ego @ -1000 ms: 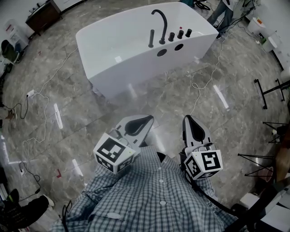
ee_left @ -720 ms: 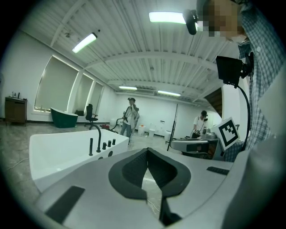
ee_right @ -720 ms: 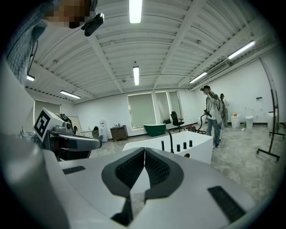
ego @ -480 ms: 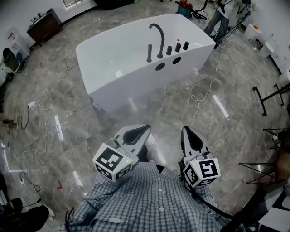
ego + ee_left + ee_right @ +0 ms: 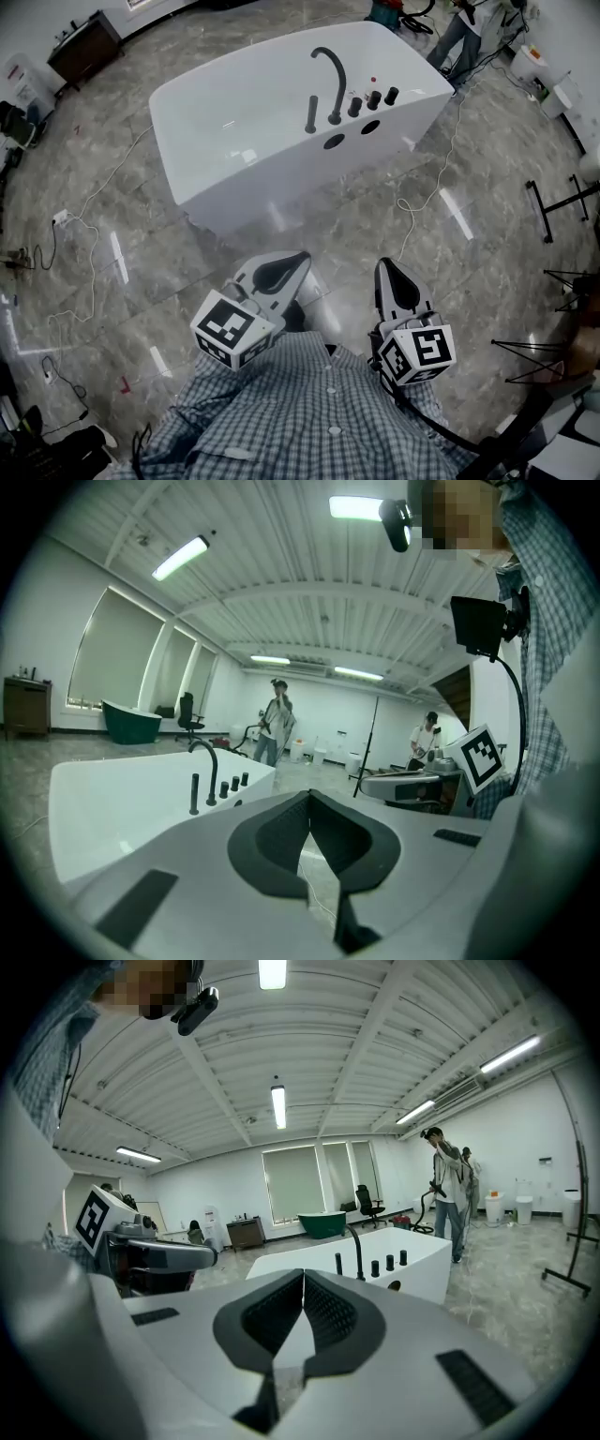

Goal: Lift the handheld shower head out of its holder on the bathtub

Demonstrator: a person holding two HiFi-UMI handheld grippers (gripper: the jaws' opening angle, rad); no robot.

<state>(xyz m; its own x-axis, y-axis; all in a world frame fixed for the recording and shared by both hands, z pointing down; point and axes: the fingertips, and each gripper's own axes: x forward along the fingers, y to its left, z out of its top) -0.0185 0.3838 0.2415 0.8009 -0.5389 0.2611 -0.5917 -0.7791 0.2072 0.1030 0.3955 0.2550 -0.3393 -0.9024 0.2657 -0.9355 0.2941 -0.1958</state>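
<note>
White bathtub (image 5: 244, 178) with upright shower head (image 5: 311, 112)

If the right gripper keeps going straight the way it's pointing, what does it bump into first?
Probably the tub, on its near wall below the taps. Only floor lies between, though depth is unclear.

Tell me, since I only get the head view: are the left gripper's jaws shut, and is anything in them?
Observer: Its own view shows the left gripper with jaws closed together and nothing between them.
Operator: And the right one?
Observer: The right gripper is also closed and empty in its own view.
Operator: Who is past the bathtub? I see only legs.
Observer: A person standing upright, with an arm raised near the head.
</note>
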